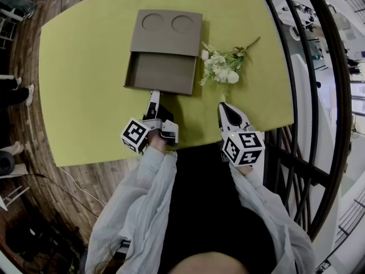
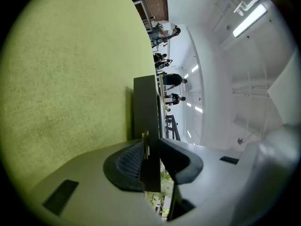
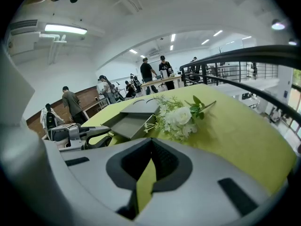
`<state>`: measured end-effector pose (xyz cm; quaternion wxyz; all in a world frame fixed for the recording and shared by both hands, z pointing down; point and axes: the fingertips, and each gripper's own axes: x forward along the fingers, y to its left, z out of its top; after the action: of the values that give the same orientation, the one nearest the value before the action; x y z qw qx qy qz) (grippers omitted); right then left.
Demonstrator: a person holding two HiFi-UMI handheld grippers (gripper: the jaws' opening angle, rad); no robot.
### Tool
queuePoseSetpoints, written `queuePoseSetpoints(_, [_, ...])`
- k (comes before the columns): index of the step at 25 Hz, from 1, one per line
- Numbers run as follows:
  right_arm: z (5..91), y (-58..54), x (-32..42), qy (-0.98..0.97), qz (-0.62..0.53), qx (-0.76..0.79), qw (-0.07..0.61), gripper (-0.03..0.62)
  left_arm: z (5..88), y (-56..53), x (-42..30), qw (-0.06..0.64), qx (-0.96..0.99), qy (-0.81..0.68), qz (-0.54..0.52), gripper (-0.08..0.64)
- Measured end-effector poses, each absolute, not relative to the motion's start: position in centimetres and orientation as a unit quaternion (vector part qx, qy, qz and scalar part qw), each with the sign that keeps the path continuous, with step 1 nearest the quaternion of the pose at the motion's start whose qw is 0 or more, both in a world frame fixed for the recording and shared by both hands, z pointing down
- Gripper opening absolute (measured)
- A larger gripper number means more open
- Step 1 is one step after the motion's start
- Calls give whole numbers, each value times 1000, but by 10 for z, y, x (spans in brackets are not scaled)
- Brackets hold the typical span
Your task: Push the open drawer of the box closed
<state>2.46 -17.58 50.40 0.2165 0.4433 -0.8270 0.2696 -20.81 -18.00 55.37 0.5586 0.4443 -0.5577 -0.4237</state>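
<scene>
My left hand-held gripper point(image 2: 149, 147) is rolled on its side, its jaws drawn narrow and pinched on the thin front edge of the drawer point(image 1: 162, 72). My right hand-held gripper point(image 3: 151, 142) is held over the near edge of the yellow-green tabletop point(image 1: 85, 67), angled downward, jaws closed together with nothing between them, apart from the drawer. The drawer stands pulled out toward me from the flat grey-brown box point(image 1: 166, 30), which lies toward the far side of the tabletop and has two round hollows point(image 1: 153, 21) in its top. A spray of white flowers point(image 1: 221, 67) lies just right of the drawer, beyond the right hand-held gripper. Pale sleeves point(image 1: 140, 193) reach back from both tools. A black railing point(image 1: 308, 96) curves past on the right, and a wooden floor point(image 1: 28, 39) shows on the left
</scene>
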Motion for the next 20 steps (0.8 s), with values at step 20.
queuePoseSetpoints(20, [518, -169, 13, -828, 278, 424, 239, 6, 542, -181, -195, 538, 446, -548, -459, 104])
